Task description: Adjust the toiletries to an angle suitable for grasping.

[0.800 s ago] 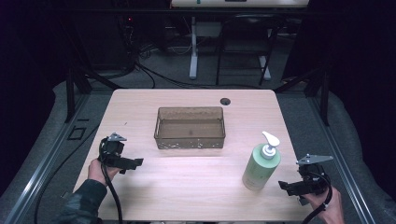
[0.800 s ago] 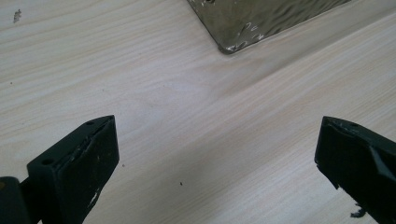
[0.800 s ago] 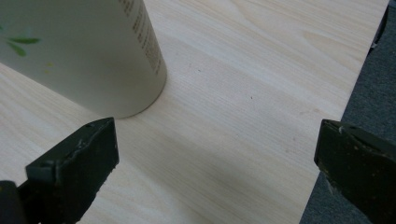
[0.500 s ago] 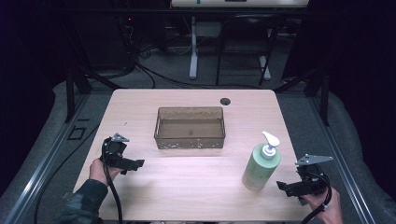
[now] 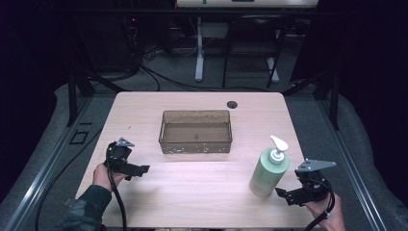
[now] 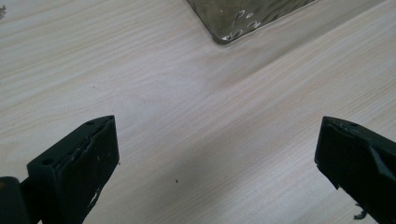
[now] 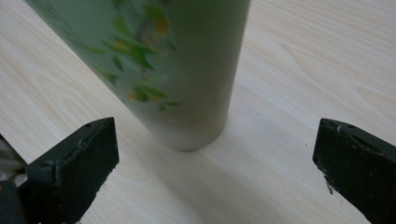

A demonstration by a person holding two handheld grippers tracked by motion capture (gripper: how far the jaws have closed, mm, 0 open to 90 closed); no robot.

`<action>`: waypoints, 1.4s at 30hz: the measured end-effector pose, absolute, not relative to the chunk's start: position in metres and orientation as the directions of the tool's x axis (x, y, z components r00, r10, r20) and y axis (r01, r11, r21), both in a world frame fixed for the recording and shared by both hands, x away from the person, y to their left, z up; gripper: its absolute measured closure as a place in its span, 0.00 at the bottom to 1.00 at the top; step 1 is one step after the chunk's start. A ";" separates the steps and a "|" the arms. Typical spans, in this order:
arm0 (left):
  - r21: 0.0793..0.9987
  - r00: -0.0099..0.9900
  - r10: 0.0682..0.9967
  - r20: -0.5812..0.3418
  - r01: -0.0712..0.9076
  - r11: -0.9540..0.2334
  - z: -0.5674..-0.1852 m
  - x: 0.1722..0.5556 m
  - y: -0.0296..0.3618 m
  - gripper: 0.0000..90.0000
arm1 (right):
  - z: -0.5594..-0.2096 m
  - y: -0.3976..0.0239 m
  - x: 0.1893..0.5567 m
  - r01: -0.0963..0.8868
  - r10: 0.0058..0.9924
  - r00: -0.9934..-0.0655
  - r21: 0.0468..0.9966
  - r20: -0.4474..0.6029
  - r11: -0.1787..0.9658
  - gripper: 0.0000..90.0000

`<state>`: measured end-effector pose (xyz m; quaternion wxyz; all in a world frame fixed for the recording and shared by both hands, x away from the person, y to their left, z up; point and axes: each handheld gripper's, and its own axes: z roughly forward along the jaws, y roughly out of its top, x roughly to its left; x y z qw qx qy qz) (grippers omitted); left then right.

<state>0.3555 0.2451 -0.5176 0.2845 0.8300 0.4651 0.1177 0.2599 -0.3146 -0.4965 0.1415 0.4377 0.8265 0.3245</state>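
Right hand-held gripper (image 5: pixel 287 195) gapes open just beside the upright pale-green pump bottle (image 5: pixel 268 171); left hand-held gripper (image 5: pixel 139 169) open too; clear brown plastic tub (image 5: pixel 195 144) holds nothing.

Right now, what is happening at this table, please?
A person sits at a wooden table with a tool in each hand. The right tool is open and points at a green pump bottle, which stands upright just ahead of it, not yet gripped. The left tool is open too, over bare wood with nothing between its jaws. A clear brownish bin waits, apparently empty, in the middle of the table.
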 end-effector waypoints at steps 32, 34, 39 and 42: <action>0.581 0.559 0.825 -0.086 0.700 -0.414 -0.519 0.357 0.244 0.00 | -0.493 -0.281 0.275 0.503 0.779 -0.625 0.792 0.056 0.347 0.12; 0.581 0.559 0.825 -0.085 0.700 -0.414 -0.519 0.357 0.244 0.00 | -0.493 -0.280 0.275 0.503 0.781 -0.623 0.791 0.052 0.348 0.12; 0.582 0.556 0.827 -0.085 0.701 -0.412 -0.519 0.357 0.243 0.00 | -0.494 -0.277 0.277 0.499 0.782 -0.622 0.793 0.048 0.349 0.12; 0.582 0.554 0.828 -0.086 0.702 -0.410 -0.519 0.357 0.243 0.00 | -0.494 -0.275 0.277 0.501 0.784 -0.619 0.792 0.047 0.349 0.12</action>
